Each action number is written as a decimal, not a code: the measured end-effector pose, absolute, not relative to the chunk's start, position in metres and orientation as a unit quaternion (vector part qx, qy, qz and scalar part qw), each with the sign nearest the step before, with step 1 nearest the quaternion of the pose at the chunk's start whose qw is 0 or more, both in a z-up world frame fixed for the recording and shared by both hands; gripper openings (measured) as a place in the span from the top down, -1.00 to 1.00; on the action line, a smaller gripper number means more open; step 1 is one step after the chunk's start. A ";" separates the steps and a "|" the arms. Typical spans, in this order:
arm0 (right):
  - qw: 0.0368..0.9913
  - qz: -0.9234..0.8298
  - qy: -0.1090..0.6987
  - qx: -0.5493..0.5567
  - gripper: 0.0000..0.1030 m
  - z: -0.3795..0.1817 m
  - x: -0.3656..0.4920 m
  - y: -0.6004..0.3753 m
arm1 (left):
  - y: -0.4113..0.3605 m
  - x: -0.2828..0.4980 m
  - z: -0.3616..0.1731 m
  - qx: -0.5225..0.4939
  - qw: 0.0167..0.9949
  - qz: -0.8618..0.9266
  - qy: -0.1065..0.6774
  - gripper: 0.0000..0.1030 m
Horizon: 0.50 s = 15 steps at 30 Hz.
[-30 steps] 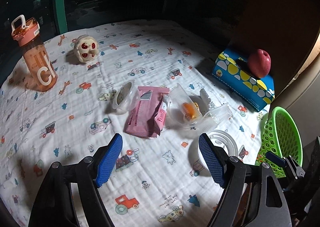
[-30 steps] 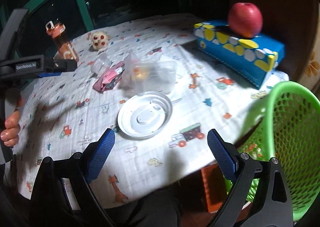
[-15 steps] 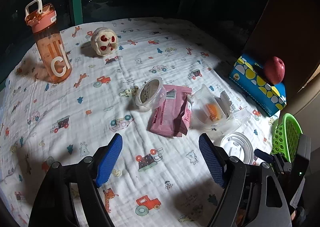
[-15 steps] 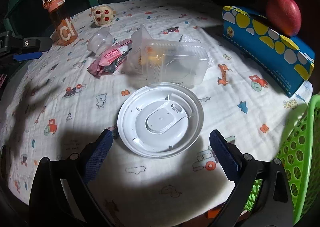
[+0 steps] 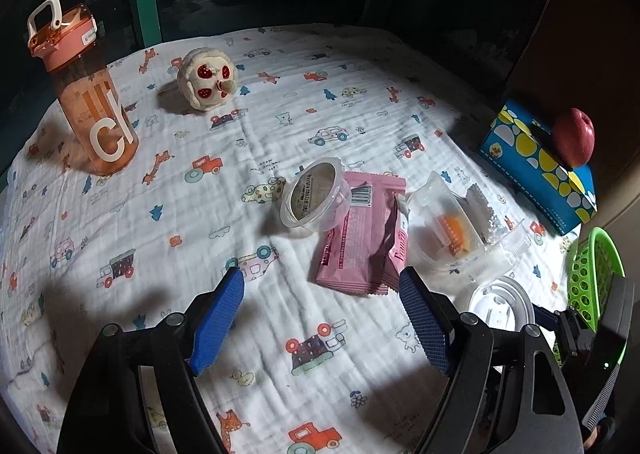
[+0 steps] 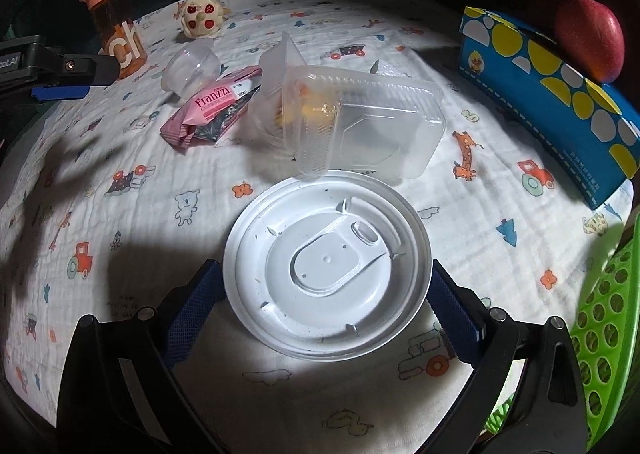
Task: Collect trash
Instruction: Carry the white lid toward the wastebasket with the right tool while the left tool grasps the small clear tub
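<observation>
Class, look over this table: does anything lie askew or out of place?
Yes. The small clear cup lies tipped on its side against the pink wrapper. The clear clamshell box also rests tilted, and an apple sits oddly on the blue box.

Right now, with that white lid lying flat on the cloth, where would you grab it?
By its rim, pinched across opposite edges. The white lid is a thin round disc lying flat on the tablecloth, so only the edge offers a hold. The open right gripper already straddles it from the near side, one finger on each side.
</observation>
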State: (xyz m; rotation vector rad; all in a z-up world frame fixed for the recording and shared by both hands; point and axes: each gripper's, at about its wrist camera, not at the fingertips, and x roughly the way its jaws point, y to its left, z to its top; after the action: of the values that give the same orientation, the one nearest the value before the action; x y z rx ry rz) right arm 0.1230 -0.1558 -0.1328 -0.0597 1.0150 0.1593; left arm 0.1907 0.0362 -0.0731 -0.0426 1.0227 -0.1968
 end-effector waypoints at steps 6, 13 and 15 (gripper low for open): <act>0.872 0.072 0.483 -0.026 -0.79 -0.130 0.122 -0.157 | 0.029 0.216 -0.087 -0.007 0.864 -0.095 0.494 -0.49; 0.876 0.076 0.477 -0.008 -0.79 -0.120 0.113 -0.163 | 0.017 0.247 -0.101 0.025 0.864 -0.093 0.494 -0.48; 0.878 0.076 0.473 -0.006 -0.79 -0.116 0.110 -0.165 | 0.014 0.256 -0.106 0.033 0.863 -0.092 0.495 -0.45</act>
State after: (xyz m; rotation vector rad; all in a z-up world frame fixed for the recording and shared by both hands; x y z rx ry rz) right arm 0.1097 -0.1650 -0.1160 -0.0115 0.9858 0.1592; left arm 0.2556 0.0139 -0.1057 0.0700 1.0381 -0.1921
